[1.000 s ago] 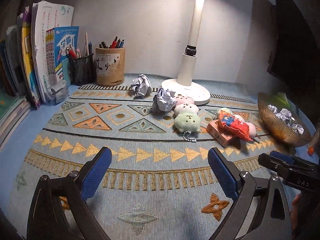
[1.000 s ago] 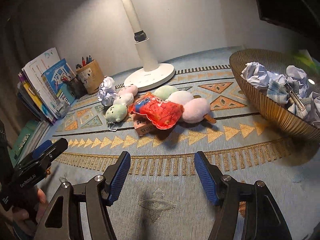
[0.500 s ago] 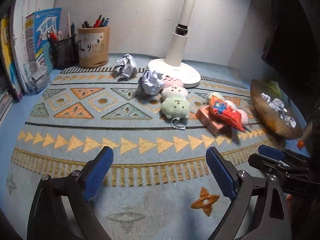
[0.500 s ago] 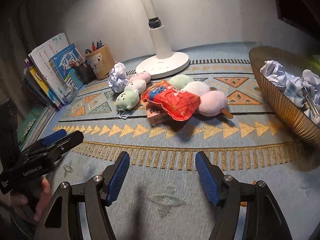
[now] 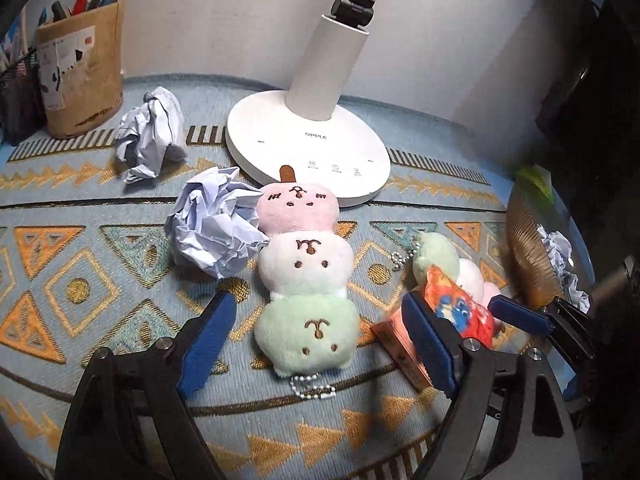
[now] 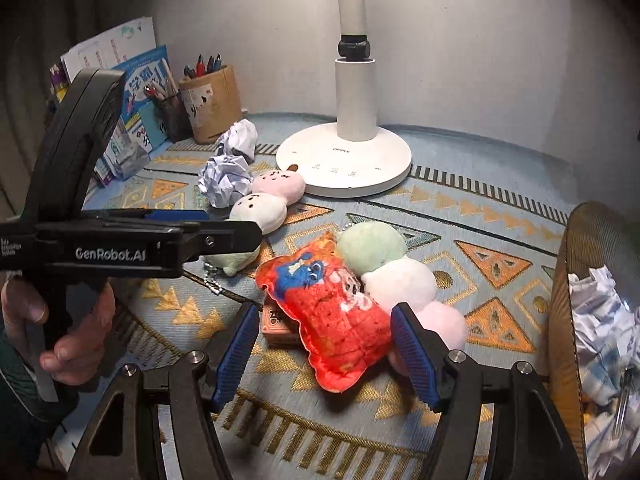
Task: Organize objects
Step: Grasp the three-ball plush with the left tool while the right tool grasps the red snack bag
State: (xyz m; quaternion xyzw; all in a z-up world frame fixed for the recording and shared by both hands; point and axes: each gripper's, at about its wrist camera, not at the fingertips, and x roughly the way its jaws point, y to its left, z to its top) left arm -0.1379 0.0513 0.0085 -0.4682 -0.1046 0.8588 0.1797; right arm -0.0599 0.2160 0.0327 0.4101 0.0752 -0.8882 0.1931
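My left gripper (image 5: 318, 342) is open, its fingers on either side of the green end of a three-ball plush skewer (image 5: 306, 276), pink, white and green. My right gripper (image 6: 326, 350) is open, its fingers astride a red plush pouch (image 6: 332, 316). The pouch lies on a small orange box (image 6: 276, 326) and against a second plush skewer (image 6: 396, 276). Two crumpled paper balls lie on the mat, one (image 5: 216, 226) beside the first skewer, one (image 5: 150, 134) farther back. The left gripper also shows in the right wrist view (image 6: 236, 236).
A white lamp base (image 5: 308, 146) stands just behind the plush. A brown pen cup (image 5: 80, 72) and books (image 6: 136, 100) stand at the back left. A woven bowl (image 6: 576, 280) holding crumpled paper sits at the right. A patterned mat (image 5: 100, 248) covers the desk.
Both grippers have moved forward and down to the toys. The left now straddles the first skewer's green ball, the right straddles the red pouch. Both stay open.
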